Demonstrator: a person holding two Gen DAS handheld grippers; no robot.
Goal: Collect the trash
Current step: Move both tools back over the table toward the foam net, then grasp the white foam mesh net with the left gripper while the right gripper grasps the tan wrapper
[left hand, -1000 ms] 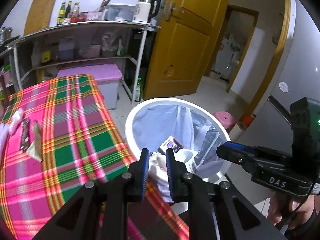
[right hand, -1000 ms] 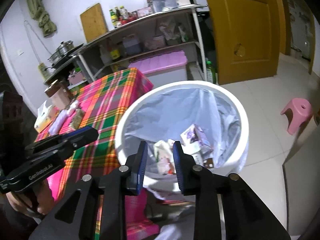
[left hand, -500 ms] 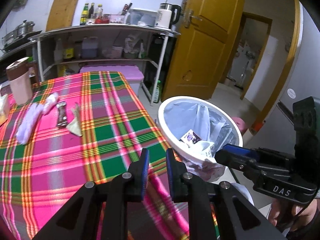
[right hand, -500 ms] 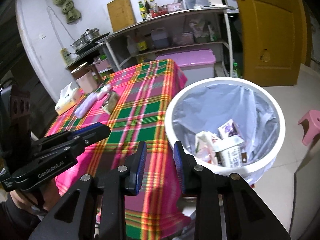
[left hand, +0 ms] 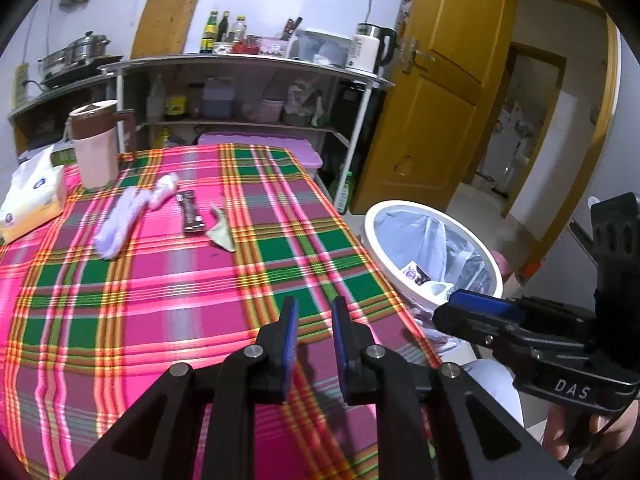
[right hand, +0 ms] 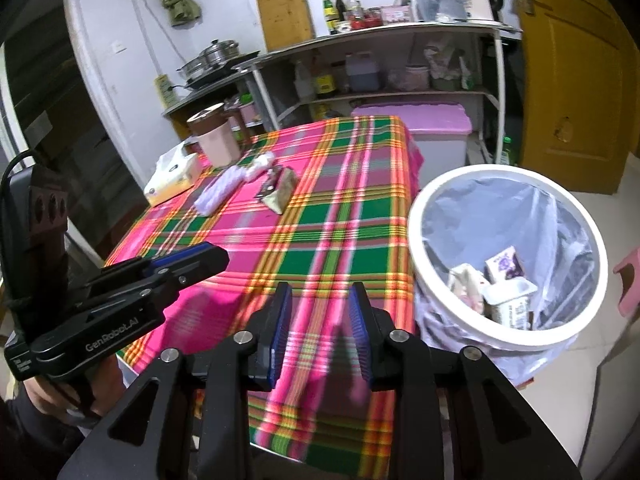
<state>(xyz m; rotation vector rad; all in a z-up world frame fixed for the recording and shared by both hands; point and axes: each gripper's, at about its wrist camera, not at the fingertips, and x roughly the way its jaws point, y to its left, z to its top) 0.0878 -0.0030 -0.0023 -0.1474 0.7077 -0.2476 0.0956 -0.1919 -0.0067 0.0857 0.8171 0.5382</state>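
Both the left gripper (left hand: 313,322) and right gripper (right hand: 319,312) are narrowly parted and empty; wrappers (left hand: 192,213) lie near the table's (left hand: 168,280) far edge, well beyond the fingers.

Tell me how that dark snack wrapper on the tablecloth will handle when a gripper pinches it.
The dark wrapper lies flat and thin on the tablecloth, so it is probably light and floppy. Its surface looks glossy, so it may slip between pads. Lying flush, its edge could be hard to catch.

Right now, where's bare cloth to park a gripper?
Free: the near half of the tablecloth, ahead of the left gripper, and its bin-side strip. Crowded: far-left corner with jug, tissue pack, wrappers.
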